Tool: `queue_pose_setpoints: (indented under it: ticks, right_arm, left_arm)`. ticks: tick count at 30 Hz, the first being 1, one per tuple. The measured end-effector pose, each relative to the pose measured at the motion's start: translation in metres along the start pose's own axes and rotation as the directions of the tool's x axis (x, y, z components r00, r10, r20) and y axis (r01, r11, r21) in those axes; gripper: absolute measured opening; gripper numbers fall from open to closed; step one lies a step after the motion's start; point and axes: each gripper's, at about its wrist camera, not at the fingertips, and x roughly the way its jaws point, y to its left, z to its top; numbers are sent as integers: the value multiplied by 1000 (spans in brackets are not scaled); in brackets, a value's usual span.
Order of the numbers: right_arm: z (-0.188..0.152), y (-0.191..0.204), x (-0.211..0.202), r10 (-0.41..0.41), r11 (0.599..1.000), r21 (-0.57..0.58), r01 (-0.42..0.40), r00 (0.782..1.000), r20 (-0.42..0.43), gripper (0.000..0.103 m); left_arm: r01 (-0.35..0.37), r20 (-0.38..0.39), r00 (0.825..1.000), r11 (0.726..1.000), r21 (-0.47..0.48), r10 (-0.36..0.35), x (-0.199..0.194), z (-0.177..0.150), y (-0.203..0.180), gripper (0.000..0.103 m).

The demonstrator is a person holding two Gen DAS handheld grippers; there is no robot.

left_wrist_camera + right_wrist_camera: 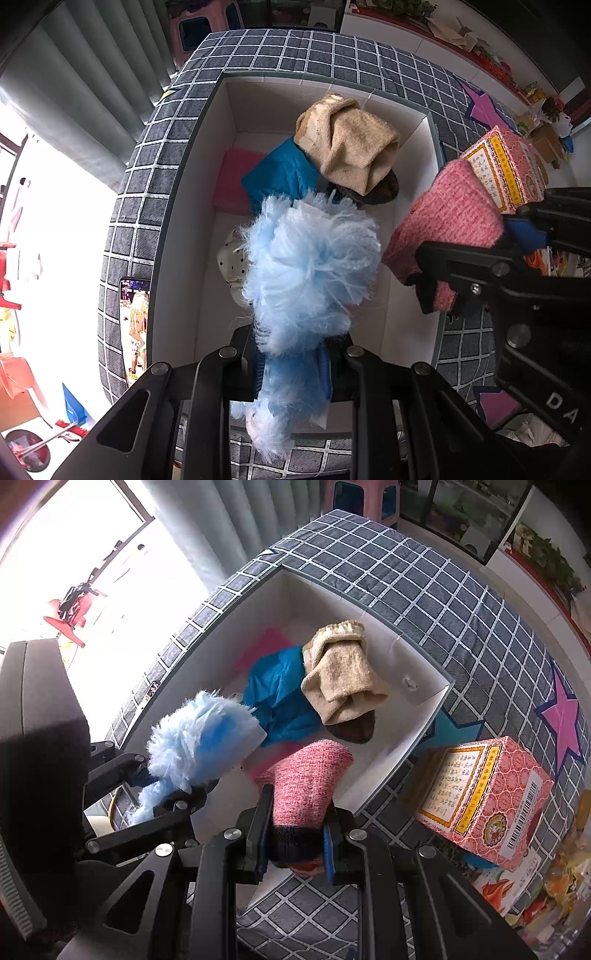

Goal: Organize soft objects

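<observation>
My left gripper (291,369) is shut on a fluffy light-blue duster cloth (310,266) and holds it over the white open box (177,229). My right gripper (295,845) is shut on a pink knitted sock with a dark cuff (306,782), held over the box's near right part. In the box lie a tan towel (354,147), a teal cloth (280,173), a pink flat cloth (232,177), a dark brown item (380,190) under the towel and a white dotted item (231,258). The duster cloth (199,738) and the left gripper (166,794) also show in the right wrist view.
The box (428,716) sits on a grey checked bedcover (424,590) with pink stars (561,716). A pink patterned carton (484,801) stands right of the box. A phone (135,325) lies left of the box. Curtains and a bright window are at the left.
</observation>
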Motion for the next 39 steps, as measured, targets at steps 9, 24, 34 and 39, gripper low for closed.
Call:
queue_pose_setpoints:
  ticks: [9,24,34,39]
  right_arm:
    - [2,0,0,2,1000,-1,-2,1000,1,22]
    - [4,1,0,30,1000,2,-30,1000,2,44]
    - [7,-5,-24,-23,1000,13,22,996,84,68]
    - [3,-6,-35,-27,1000,19,25,993,117,68]
  left_arm:
    - [-1,0,1000,1000,1,1,-1,1,-1,25]
    - [-3,-3,1000,1000,11,3,-2,-1,-3,67]
    - [29,51,998,999,16,-29,-13,1,-5,80]
    - [39,61,997,999,11,-40,-19,2,-7,82]
